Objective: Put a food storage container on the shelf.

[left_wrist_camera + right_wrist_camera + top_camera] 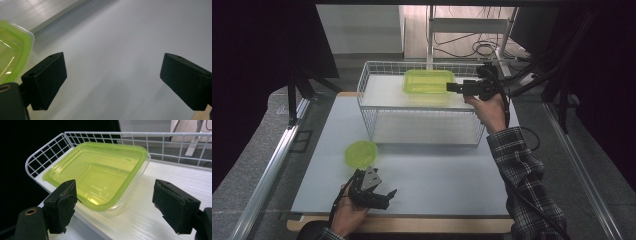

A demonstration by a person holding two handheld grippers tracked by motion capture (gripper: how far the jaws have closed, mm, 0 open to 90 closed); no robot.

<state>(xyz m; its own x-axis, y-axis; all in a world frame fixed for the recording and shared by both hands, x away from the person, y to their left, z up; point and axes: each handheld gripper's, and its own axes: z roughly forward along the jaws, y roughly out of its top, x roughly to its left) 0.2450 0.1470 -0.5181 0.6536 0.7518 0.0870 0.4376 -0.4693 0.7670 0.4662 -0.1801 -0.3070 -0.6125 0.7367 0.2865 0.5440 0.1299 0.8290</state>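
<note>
The table (422, 175) is pale grey and bare in front. At its far half stands a white wire rack (371, 107) with two levels, a white shelf (384, 92) on top fenced by a low wire rim and a second board beneath it.

On the shelf, toward the back and the middle, sits a rectangular box (428, 81) with a clear body and a green lid on it. In the right gripper view the box (100, 173) lies flat on the shelf (175, 177), one corner toward the camera, with the rim (105, 137) behind it.

A round tub (361, 153) with a green lid rests on the table in front of the rack's left end, well apart from the box. In the left gripper view its edge (12, 47) shows just beside one jaw, untouched.

The right tool (452, 88) is held level over the shelf, its tip right at the box's right edge. Its jaws (117, 205) stand apart, with the near corner of the box lying in the gap farther off and neither pad pressing on it.

The left tool (389, 194) is held low over the table's near edge, close to the tub. Its jaws (113, 80) stand wide apart with bare table between them.
</note>
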